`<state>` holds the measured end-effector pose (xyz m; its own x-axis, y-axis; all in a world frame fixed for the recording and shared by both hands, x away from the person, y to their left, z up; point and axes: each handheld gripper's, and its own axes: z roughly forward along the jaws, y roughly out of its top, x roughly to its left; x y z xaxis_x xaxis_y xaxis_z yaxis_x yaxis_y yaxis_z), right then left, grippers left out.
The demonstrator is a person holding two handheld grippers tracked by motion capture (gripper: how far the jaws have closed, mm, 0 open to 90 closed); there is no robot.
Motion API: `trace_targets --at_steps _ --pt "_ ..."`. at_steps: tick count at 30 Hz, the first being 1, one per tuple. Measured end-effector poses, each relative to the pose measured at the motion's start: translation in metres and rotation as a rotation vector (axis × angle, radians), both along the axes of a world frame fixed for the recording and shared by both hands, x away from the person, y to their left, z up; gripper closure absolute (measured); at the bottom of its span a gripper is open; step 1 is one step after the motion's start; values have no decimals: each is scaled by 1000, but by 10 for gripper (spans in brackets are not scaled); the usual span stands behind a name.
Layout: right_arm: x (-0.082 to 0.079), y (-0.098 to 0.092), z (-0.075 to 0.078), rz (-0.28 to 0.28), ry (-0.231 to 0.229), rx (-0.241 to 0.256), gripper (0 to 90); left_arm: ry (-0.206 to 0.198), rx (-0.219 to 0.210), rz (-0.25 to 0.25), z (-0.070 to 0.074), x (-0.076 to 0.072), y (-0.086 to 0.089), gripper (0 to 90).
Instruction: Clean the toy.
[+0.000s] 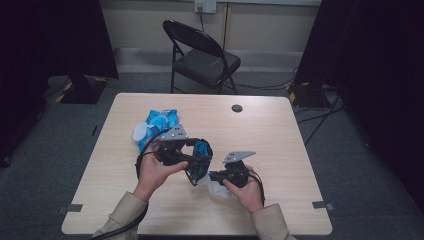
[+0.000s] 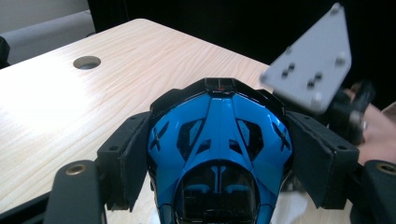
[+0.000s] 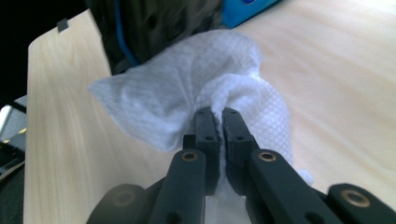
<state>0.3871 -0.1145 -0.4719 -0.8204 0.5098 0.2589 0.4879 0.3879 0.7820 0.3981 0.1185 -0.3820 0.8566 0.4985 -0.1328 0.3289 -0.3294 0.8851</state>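
Near the tabletop's front edge, my left gripper (image 2: 219,154) has its jaws clamped on a blue toy car (image 2: 219,144). My right gripper (image 3: 222,122) pinches a white wipe (image 3: 187,93) just beside it.

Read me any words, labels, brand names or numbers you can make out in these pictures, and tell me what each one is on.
No text can be read.
Glossy blue and black helmet-shaped toy, clamped in the left tongs: only moulded patterns and a tiny red mark, no letters.
Blue and white plastic wipe packet on the light wooden table: its print is too small and blurred.
White textured wipe in the right tongs: plain.
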Motion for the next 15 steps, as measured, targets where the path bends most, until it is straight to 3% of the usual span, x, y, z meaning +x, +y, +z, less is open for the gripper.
trace_targets --at_steps 15 --pt "12 -47 49 -110 -87 78 874 7 13 1 -4 0 3 262"
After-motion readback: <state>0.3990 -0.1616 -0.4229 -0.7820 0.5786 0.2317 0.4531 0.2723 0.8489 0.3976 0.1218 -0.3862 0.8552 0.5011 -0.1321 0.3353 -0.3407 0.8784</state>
